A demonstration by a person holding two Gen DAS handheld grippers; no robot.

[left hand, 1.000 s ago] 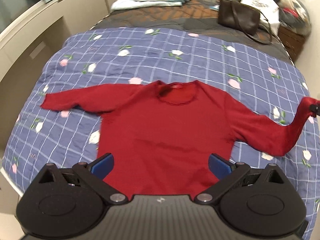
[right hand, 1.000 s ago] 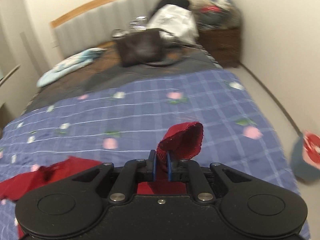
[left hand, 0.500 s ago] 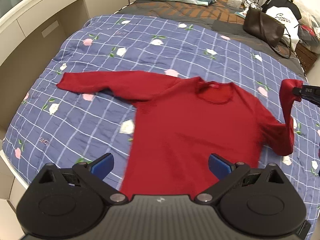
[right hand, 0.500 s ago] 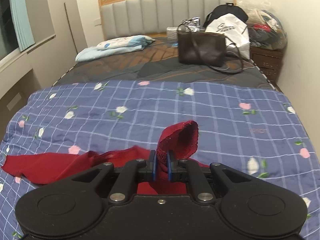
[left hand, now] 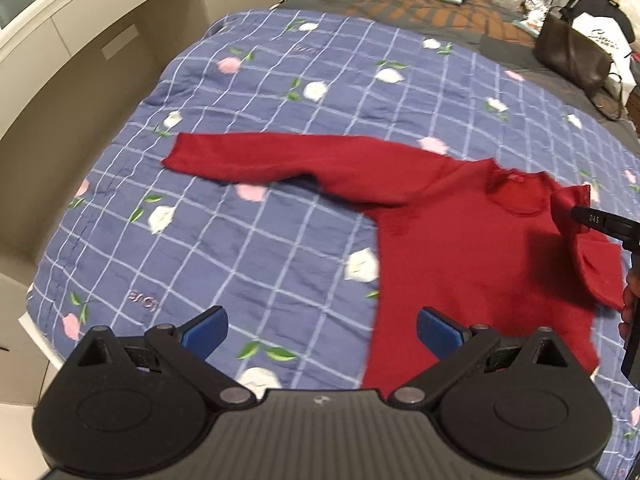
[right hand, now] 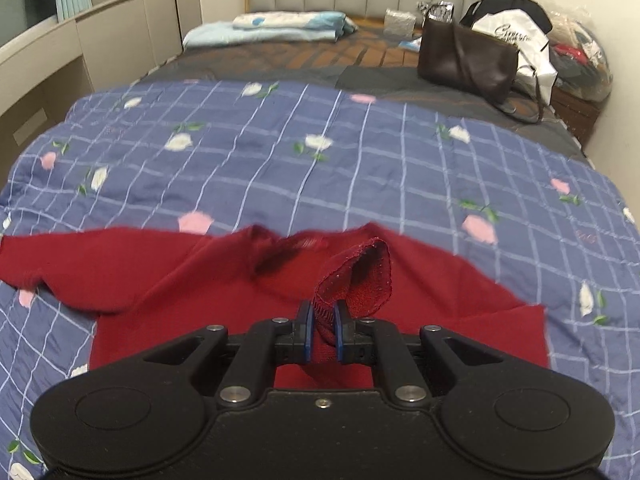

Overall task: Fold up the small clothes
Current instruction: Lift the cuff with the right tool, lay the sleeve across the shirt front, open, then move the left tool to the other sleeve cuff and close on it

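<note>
A: Where's the red sweater [left hand: 460, 248] lying?
B: It's lying flat on the blue checked quilt [left hand: 260, 128], one sleeve stretching out left.
A: Right gripper [right hand: 321, 334]?
B: It's pinching the other sleeve's cuff [right hand: 360, 276], holding it over the chest, near the collar.
A: Left gripper [left hand: 320, 330]?
B: It's hovering at the near edge, fingers spread wide, gripping nothing.

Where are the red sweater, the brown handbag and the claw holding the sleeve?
red sweater [left hand: 472, 264], left wrist view, chest panel.
brown handbag [right hand: 464, 60], right wrist view, front side.
right claw [right hand: 320, 334], right wrist view, between fingertips.
</note>
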